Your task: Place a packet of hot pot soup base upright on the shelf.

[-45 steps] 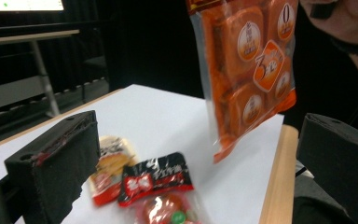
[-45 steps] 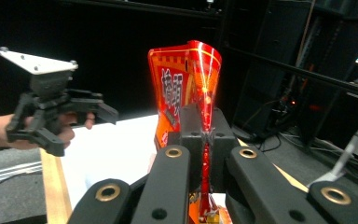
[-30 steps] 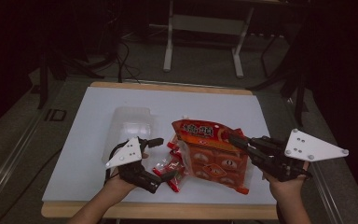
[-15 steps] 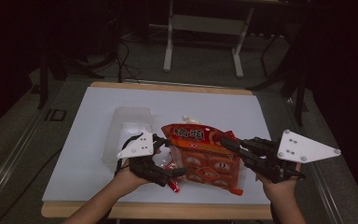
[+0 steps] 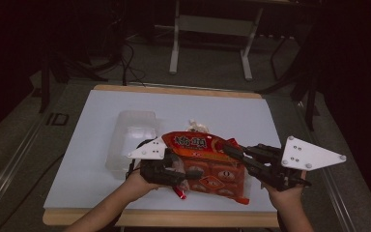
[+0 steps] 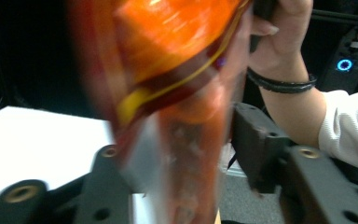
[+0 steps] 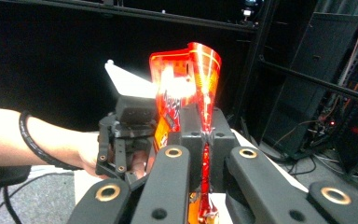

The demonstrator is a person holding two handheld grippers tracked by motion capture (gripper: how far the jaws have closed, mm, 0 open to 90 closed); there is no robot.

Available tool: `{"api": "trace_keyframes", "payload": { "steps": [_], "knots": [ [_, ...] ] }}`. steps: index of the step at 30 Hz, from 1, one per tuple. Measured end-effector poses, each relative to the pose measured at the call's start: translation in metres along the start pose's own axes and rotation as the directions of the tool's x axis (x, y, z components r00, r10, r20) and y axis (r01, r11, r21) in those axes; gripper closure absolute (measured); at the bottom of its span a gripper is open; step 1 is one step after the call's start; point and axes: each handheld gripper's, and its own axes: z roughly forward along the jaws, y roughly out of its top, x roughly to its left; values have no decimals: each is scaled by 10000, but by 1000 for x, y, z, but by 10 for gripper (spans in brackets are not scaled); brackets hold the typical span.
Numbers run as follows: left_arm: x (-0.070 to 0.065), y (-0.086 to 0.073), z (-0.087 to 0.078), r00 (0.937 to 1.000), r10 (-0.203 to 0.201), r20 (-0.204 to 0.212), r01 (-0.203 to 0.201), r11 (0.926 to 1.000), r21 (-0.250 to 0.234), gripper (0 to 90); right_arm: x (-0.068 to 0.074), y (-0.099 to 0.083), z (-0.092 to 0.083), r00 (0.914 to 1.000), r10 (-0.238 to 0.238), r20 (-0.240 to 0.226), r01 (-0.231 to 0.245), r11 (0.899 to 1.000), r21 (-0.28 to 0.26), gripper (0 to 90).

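An orange-red snack bag (image 5: 207, 164) hangs over the table's front edge between my two grippers. My right gripper (image 5: 229, 150) is shut on the bag's right edge; in the right gripper view the jaws pinch the thin seam (image 7: 204, 135) and the bag (image 7: 186, 79) stands up above them. My left gripper (image 5: 176, 174) is at the bag's left end. In the left gripper view its jaws stand apart with the blurred bag (image 6: 177, 56) between them, so the left gripper (image 6: 179, 140) is open around it.
A clear plastic container (image 5: 130, 140) sits on the white table top (image 5: 251, 116) just left of the bag. A small crumpled white wrapper (image 5: 198, 126) lies behind the bag. Dark stands and cables surround the table.
My left gripper has swung right and up from the table to the bag's left end. The bag has risen and levelled out in the right gripper's hold.
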Motion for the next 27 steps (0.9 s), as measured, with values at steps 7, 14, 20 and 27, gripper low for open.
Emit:
{"api": "trace_keyframes", "payload": {
  "steps": [7, 14, 20, 27],
  "knots": [
    [-2, -1, 0, 9994, 309, 161, -307, 9995, -100, 691, -1, -1, -2, 10000, -16, -35, 16, 10000, -19, 886],
    [-3, 4, -1, 9999, 85, 139, -87, 9998, 172, 711, -6, -5, -3, 10000, 68, -22, -67, 10000, 30, 879],
    [-5, 10, -6, 9997, 159, -158, -155, 9996, 254, 712, -9, -4, -2, 9999, 150, -74, -151, 9999, -62, 861],
    [-8, 20, -11, 9942, 625, -871, -592, 9975, 397, 713, -15, -3, -4, 9997, 256, 18, -256, 9996, -82, 818]
  ]
}}
